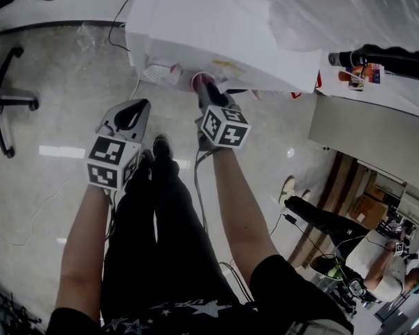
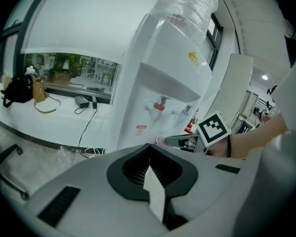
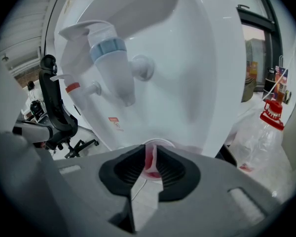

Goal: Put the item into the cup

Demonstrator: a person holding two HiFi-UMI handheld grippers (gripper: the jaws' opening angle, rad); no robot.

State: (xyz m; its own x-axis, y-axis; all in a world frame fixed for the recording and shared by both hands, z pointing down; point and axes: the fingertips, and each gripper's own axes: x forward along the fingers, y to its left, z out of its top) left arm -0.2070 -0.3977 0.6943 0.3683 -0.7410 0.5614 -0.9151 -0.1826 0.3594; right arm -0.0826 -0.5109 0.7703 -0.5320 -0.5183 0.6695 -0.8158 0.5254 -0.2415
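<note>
I stand facing a white water dispenser. My right gripper is shut on the rim of a white paper cup with pink print. It holds the cup low in the dispenser's recess, below the blue tap, with the red tap further left. In the left gripper view the cup sits under the two taps. My left gripper hangs to the left of the dispenser, shut with nothing between its pads. No separate item shows.
An office chair stands on the floor at left. Cables run beside the dispenser. A seated person is at lower right. A clear bottle with a red cap stands right of the dispenser.
</note>
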